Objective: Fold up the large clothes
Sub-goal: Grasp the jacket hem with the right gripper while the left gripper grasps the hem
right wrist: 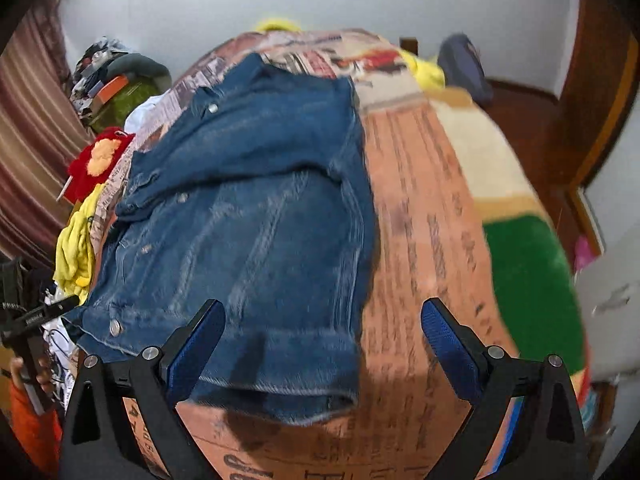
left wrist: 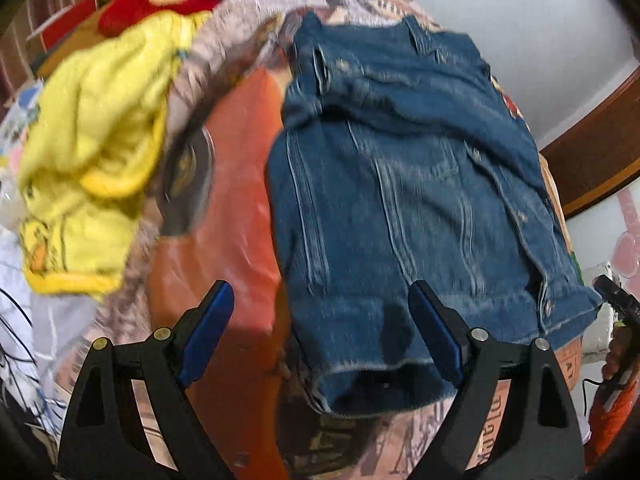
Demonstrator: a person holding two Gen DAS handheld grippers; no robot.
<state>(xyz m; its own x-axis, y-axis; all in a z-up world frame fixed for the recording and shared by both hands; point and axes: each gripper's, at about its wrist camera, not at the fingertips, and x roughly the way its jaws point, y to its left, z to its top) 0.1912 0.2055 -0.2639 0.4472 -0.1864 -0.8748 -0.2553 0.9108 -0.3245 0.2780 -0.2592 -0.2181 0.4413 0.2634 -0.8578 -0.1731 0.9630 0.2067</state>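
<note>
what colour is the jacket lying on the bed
Blue denim jacket, faded paler along the seams; the right wrist view shows it best.

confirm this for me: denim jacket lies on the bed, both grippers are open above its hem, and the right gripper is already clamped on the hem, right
Not quite. The right gripper is not clamped on anything: in the right wrist view its jaws stand wide apart over the hem, holding no cloth. The rest holds: the denim jacket lies on the bed, and the left gripper is open above the hem too.

My left wrist camera looks forward and down past my left gripper [left wrist: 322,336] at the jacket [left wrist: 404,208] close below. My right wrist camera faces likewise past my right gripper [right wrist: 322,350], close above. Both views share the jacket [right wrist: 256,216] and bedspread [right wrist: 420,208].
</note>
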